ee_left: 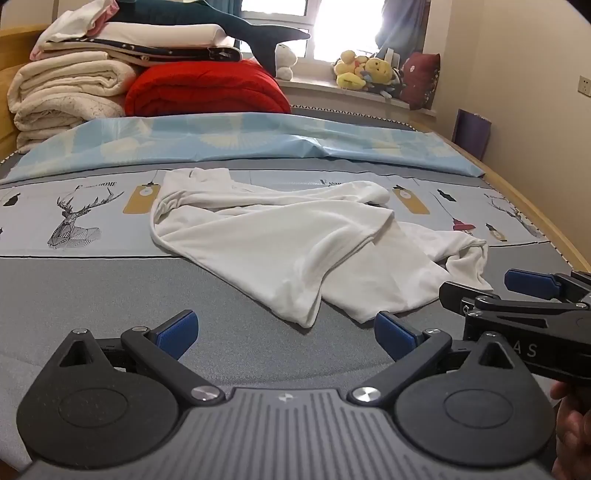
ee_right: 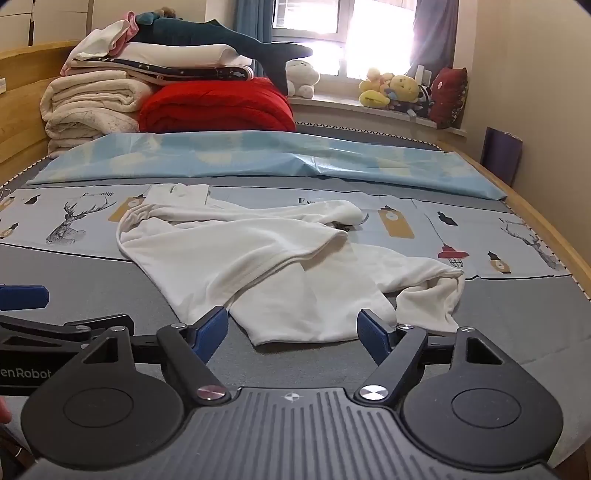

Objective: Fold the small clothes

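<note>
A crumpled white garment (ee_left: 280, 240) (ee_right: 258, 258) lies spread on the grey bed sheet (ee_left: 92, 288), sleeves bunched at the back and right. My left gripper (ee_left: 284, 334) hovers open just short of its near hem, blue pads wide apart, nothing between them. My right gripper (ee_right: 293, 332) stands open too, its pads on either side of the garment's front edge without pressing on it. In the left wrist view the right gripper (ee_left: 517, 291) shows at the right edge, beside the cloth. The left gripper's blue fingertip (ee_right: 24, 297) shows at the left edge of the right wrist view.
Folded quilts, white (ee_left: 62, 92) and red (ee_left: 207, 88), are stacked at the bed's far left with a plush shark (ee_left: 236, 26) on top. A light blue sheet (ee_left: 258, 136) crosses the bed. Plush toys (ee_left: 365, 70) sit on the windowsill. A wooden bed rail (ee_left: 554, 221) runs along the right.
</note>
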A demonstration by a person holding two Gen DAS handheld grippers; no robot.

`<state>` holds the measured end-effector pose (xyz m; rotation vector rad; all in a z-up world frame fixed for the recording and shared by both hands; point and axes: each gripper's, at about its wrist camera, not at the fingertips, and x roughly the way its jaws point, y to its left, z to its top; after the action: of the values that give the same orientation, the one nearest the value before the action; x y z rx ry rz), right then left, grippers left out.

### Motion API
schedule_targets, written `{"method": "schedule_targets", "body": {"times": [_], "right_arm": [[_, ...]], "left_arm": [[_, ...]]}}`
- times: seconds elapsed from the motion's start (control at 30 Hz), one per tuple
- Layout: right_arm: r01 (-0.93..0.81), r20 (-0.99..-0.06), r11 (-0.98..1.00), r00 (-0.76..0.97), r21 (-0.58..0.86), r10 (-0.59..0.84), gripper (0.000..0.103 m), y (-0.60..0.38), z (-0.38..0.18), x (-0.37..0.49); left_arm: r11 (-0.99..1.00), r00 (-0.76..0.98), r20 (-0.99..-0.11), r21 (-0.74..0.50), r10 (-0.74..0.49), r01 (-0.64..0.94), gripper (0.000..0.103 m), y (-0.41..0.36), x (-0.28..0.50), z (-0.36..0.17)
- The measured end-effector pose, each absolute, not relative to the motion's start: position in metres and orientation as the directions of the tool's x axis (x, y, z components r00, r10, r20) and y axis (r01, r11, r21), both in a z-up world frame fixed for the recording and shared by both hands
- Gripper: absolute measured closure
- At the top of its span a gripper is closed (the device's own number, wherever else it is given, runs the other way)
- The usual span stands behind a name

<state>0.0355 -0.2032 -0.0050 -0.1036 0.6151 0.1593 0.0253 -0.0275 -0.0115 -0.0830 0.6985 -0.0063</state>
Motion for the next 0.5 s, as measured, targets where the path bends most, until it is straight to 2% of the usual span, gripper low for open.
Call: {"method": "schedule_targets", "body": {"times": [0.5], "right_arm": [[-0.179,-0.582,0.983,0.804,-0.049,0.118,0.025,-0.2039,-0.0072,0.0355]], "left_arm": [[0.997,0.761,-0.647,-0.078,-0.032,-0.024,0.001,-0.0271,0.0258,-0.0123]]}}
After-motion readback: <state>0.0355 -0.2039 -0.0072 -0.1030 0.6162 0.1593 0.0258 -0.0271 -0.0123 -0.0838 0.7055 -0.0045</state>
